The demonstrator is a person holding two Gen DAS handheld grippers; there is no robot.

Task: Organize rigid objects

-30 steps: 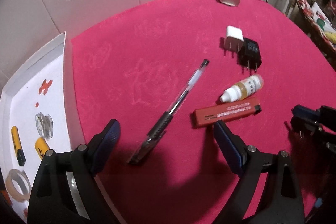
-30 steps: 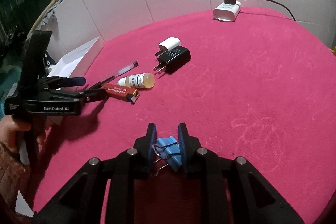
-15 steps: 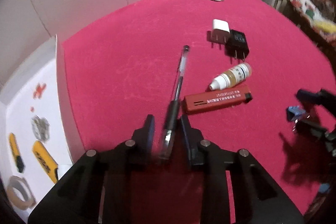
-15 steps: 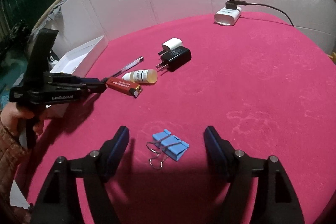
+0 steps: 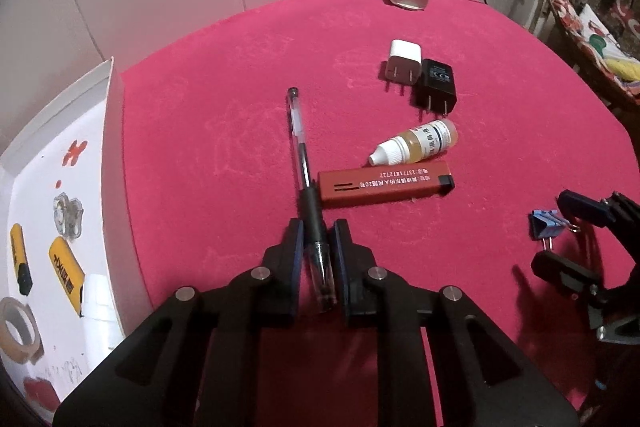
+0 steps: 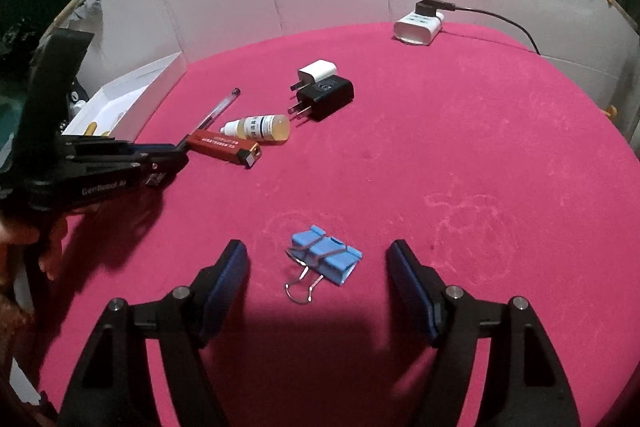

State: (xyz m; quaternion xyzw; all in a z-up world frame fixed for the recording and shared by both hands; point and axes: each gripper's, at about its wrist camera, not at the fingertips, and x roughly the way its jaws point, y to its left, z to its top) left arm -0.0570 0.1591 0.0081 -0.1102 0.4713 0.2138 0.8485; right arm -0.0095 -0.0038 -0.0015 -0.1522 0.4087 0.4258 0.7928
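A table covered in magenta cloth point(image 6: 440, 147) carried a red lighter point(image 5: 384, 183). Beside it lay a dropper bottle point(image 5: 416, 146), a pen point(image 5: 304, 171), two chargers and, farther off, a blue binder clip point(image 6: 326, 255).

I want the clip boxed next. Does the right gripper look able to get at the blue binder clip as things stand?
Probably yes. The right gripper is open, the blue binder clip lies on the cloth between its fingers, and nothing sits in the way.

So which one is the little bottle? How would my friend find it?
Look at the pink tablecloth, in the cluster beside the white box. The dropper bottle lies on its side between the black plug and the long red lighter. It is the only see-through thing with yellowish liquid and a white cap.
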